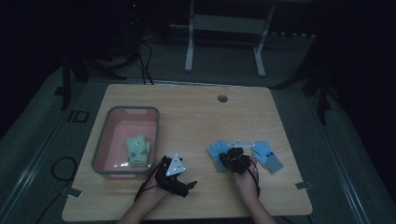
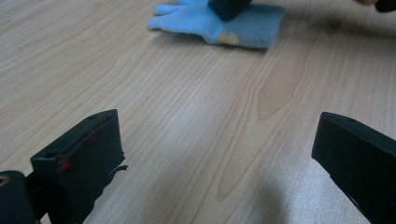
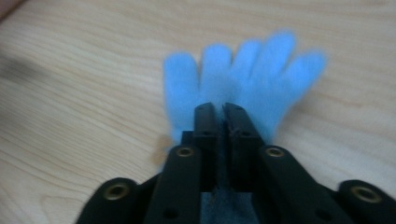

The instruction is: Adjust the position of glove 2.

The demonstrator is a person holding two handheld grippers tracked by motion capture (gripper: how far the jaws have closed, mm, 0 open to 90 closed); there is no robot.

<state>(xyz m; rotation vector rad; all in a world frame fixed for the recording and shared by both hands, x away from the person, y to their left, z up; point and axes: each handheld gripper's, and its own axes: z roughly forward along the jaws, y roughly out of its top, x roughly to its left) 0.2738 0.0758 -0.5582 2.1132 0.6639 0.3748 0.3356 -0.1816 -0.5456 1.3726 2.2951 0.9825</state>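
High view — second blue glove and pink bin flank the claws.

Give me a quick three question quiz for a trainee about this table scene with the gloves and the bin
1. True or false: the left claw is wide open over bare table.
2. What lies inside the grey bin?
A. a blue glove
B. a yellow-green glove
C. nothing
3. How many blue gloves lie on the table outside the bin?

Key:
1. True.
2. B, the yellow-green glove.
3. Two: the near blue glove under the nearly shut right claw, and the far blue glove beside it.
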